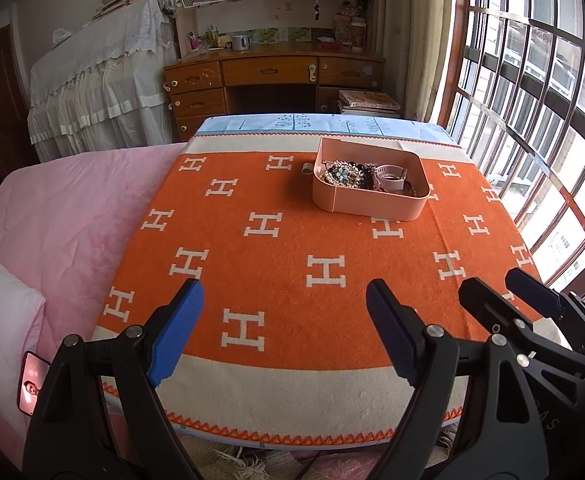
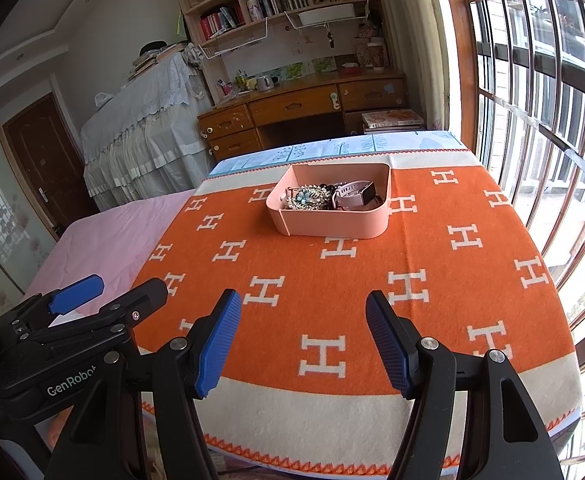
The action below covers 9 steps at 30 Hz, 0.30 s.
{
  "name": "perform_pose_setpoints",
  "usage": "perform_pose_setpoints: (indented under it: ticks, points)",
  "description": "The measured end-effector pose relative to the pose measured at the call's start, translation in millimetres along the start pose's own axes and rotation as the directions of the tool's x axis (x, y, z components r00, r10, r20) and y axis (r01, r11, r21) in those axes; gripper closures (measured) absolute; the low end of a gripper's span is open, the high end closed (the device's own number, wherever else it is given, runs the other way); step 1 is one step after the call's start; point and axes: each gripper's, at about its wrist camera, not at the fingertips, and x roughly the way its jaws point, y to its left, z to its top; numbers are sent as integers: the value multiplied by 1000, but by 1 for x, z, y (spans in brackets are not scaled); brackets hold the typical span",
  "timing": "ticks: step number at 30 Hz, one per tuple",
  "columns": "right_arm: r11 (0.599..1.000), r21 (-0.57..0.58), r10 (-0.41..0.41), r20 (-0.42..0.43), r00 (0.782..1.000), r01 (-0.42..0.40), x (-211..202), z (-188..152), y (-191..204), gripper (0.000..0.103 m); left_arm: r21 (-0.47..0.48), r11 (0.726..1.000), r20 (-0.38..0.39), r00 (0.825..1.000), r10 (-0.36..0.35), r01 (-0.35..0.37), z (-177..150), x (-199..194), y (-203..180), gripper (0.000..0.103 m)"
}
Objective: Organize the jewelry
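A pink tray [image 1: 368, 206] stands on the far part of an orange blanket with white H marks [image 1: 292, 240]. Inside lie a sparkly brooch with a blue flower [image 1: 342, 174], dark beads and a pale pink watch [image 1: 390, 178]. A small ring [image 1: 306, 168] sits on the blanket just left of the tray. The tray [image 2: 332, 226], brooch [image 2: 307, 197] and watch [image 2: 354, 194] also show in the right wrist view. My left gripper [image 1: 284, 312] is open and empty over the near blanket. My right gripper [image 2: 302, 320] is open and empty beside it, and shows in the left wrist view [image 1: 496, 292].
The blanket covers a table [image 2: 332, 420] with a pink bed [image 1: 64, 220] to its left. A barred window [image 1: 532, 120] runs along the right. A wooden desk [image 1: 272, 76] and bookshelves stand behind. A phone [image 1: 32, 388] lies on a pillow at lower left.
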Motion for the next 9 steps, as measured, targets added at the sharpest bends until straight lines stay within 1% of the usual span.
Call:
perform_pose_setpoints:
  ticks: [5, 9]
  points:
    - [1000, 0, 0, -3, 1000, 0, 0, -1, 1, 37, -2, 1000, -11, 1000, 2, -2, -5, 5, 4, 22]
    - [1000, 1, 1, -19, 1000, -1, 12, -7, 3, 37, -5, 1000, -26, 1000, 0, 0, -7, 10, 6, 22]
